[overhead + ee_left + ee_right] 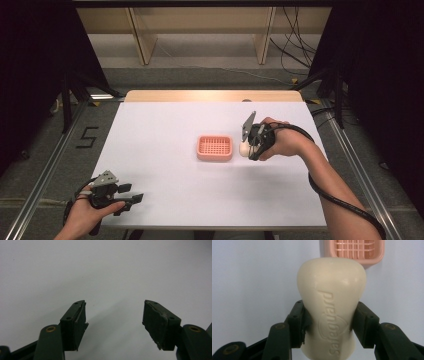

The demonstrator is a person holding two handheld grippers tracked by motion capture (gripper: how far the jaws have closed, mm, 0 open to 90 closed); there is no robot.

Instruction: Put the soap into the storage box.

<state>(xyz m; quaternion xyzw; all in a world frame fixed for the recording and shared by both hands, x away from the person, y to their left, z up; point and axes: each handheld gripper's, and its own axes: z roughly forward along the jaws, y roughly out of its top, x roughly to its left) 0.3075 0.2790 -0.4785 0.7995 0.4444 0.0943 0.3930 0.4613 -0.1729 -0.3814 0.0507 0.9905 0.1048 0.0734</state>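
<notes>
Soap bar's (331, 307) lower end cut off

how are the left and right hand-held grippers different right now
The left hand-held gripper is open with nothing between its jaws; the right hand-held gripper is shut on a cream soap bar. The left sits low near the table's front edge; the right is raised beside the pink soap dish. Both have black jaws.

Cream soap bar (331, 307) with embossed lettering, salmon-pink dish (214, 148) with grid-patterned floor, white tabletop (165, 125) with pale wood far edge, black gripper jaws with brass-coloured rivets.
</notes>
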